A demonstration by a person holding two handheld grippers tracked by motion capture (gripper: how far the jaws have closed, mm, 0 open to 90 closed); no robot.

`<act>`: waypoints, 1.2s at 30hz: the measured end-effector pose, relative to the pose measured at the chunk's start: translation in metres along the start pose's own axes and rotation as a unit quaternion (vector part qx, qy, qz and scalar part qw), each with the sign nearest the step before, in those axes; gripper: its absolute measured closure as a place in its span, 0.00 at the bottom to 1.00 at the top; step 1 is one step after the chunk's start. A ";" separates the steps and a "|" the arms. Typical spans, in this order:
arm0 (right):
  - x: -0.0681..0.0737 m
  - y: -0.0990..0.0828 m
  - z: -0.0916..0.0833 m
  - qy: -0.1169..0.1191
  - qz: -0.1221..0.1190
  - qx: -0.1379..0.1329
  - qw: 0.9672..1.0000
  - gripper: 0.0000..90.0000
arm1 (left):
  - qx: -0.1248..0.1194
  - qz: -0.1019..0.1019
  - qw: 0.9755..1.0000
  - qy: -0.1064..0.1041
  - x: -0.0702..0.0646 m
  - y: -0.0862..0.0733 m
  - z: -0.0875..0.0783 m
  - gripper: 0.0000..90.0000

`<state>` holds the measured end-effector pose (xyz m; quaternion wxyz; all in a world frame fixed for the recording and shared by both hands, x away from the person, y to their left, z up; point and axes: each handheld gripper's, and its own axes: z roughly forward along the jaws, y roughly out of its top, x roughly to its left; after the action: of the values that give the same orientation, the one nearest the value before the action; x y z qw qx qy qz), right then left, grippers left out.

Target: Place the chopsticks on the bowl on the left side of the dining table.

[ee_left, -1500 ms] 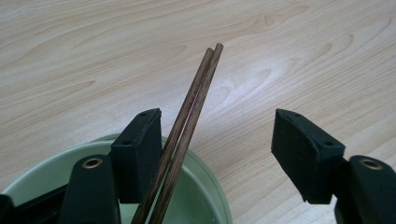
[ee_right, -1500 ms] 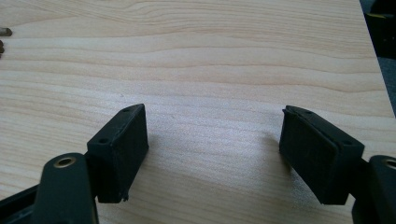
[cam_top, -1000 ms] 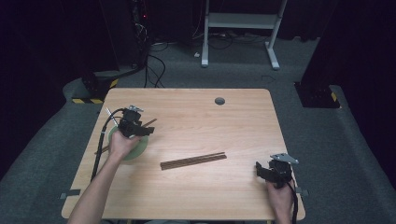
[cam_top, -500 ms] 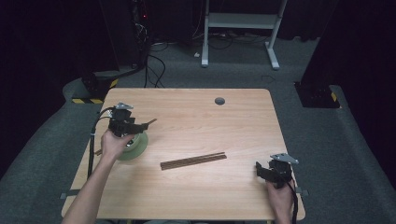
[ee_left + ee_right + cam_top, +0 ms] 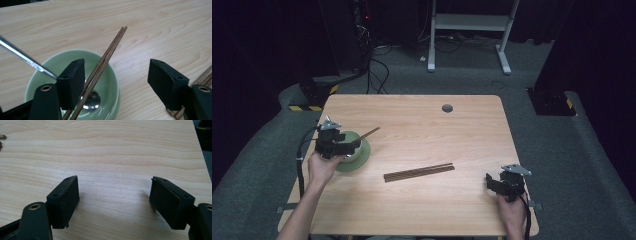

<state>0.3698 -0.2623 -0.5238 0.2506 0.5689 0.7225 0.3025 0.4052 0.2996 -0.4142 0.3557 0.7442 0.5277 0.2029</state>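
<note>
Gaping left gripper above glossy round green bowl with slim wooden chopsticks; right gripper spread.

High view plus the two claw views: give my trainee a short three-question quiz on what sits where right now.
1. True or false: the pair of brown wooden chopsticks leaning in the pale green ceramic bowl is pinched between the jaws of the left claw.
2. What else lies in that bowl? A) a shiny metal spoon B) a fork C) a knife
3. Fill in: the second pair of brown chopsticks lies flat on the light wooden table, ____ the bowl and the right claw.

Key:
1. False; the jaws stand wide apart and the pair only passes beside one pad.
2. A
3. between
</note>
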 end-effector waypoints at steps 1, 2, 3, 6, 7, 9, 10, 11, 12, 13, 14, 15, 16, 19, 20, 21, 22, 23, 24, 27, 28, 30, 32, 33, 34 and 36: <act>0.000 0.000 0.000 0.000 0.000 0.000 1.000 0.26 | 0.000 -0.002 1.000 -0.001 0.000 -0.003 -0.001 0.34; 0.000 0.000 0.000 0.000 0.000 0.000 1.000 0.26 | 0.003 -0.004 1.000 0.000 0.000 -0.009 -0.004 0.34; 0.000 0.000 0.000 0.000 0.000 0.000 1.000 0.26 | 0.004 -0.005 1.000 0.000 0.000 -0.013 -0.005 0.34; 0.000 0.000 0.000 0.000 0.000 0.000 1.000 0.26 | 0.006 -0.017 1.000 0.000 0.001 -0.024 -0.009 0.34; 0.000 0.000 0.000 0.000 0.000 0.000 1.000 0.26 | 0.005 -0.021 1.000 0.000 0.001 -0.027 -0.010 0.34; 0.000 0.000 0.000 0.000 0.000 0.000 1.000 0.26 | 0.002 -0.021 1.000 0.008 0.000 -0.034 -0.013 0.34; 0.000 0.000 0.000 0.000 0.001 0.000 1.000 0.26 | 0.005 -0.021 1.000 0.011 -0.001 -0.038 -0.014 0.35; 0.000 0.000 0.000 0.000 0.000 0.000 1.000 0.26 | 0.007 -0.021 1.000 0.013 -0.002 -0.040 -0.014 0.35; 0.000 0.000 0.000 0.000 0.000 0.000 1.000 0.26 | 0.009 -0.019 1.000 0.016 -0.003 -0.043 -0.014 0.35; 0.000 0.000 0.000 0.000 0.000 0.000 1.000 0.26 | 0.011 -0.017 1.000 0.019 -0.004 -0.046 -0.014 0.35; 0.000 0.000 0.000 0.000 0.000 0.000 1.000 0.26 | 0.010 -0.018 1.000 0.022 -0.005 -0.049 -0.015 0.35; 0.000 0.000 0.000 0.000 0.000 0.000 1.000 0.26 | 0.010 -0.018 1.000 0.022 -0.005 -0.051 -0.016 0.35; 0.000 0.000 0.000 0.000 0.000 0.000 1.000 0.26 | 0.008 -0.022 0.999 0.023 -0.006 -0.053 -0.017 0.35; 0.000 0.000 0.000 0.000 0.000 0.000 1.000 0.26 | 0.006 -0.025 0.999 0.024 -0.007 -0.058 -0.018 0.35; 0.000 0.000 0.000 0.000 0.000 0.000 1.000 0.26 | 0.005 -0.024 0.999 0.025 -0.008 -0.060 -0.018 0.35; 0.000 0.000 0.000 0.000 0.001 0.000 1.000 0.26 | 0.005 -0.026 0.999 0.027 -0.008 -0.062 -0.018 0.35; 0.000 0.000 0.000 0.000 0.000 0.000 1.000 0.26 | 0.005 -0.028 0.999 0.026 -0.008 -0.064 -0.018 0.35; 0.000 0.000 0.000 0.000 0.000 0.000 1.000 0.26 | 0.005 -0.030 0.999 0.026 -0.008 -0.066 -0.018 0.35; 0.000 0.000 0.000 0.000 0.001 0.000 1.000 0.26 | 0.004 -0.034 0.999 0.026 -0.008 -0.067 -0.018 0.35; 0.000 0.000 0.000 0.000 0.001 0.000 1.000 0.26 | 0.005 -0.037 0.999 0.030 -0.007 -0.071 -0.019 0.35; 0.000 0.000 0.000 0.000 0.000 0.000 1.000 0.26 | 0.006 -0.038 0.999 0.031 -0.006 -0.073 -0.019 0.35; 0.000 0.000 0.000 0.000 0.001 0.000 1.000 0.26 | 0.006 -0.041 0.999 0.033 -0.004 -0.075 -0.019 0.35; 0.000 0.000 0.000 0.000 0.001 0.000 1.000 0.26 | 0.004 -0.048 0.998 0.034 -0.002 -0.077 -0.019 0.35; 0.000 0.000 0.000 0.000 0.000 0.000 1.000 0.26 | 0.004 -0.051 0.998 0.033 -0.001 -0.077 -0.019 0.35; 0.000 0.000 0.000 0.000 0.000 0.000 1.000 0.26 | 0.003 -0.054 0.998 0.034 0.000 -0.078 -0.018 0.35; 0.000 0.000 0.000 0.000 0.000 0.000 1.000 0.26 | 0.002 -0.058 0.998 0.036 0.001 -0.080 -0.018 0.35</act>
<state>0.3698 -0.2622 -0.5238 0.2509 0.5689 0.7225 0.3024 0.3425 0.3215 -0.4617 0.3459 0.7052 0.5831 0.2073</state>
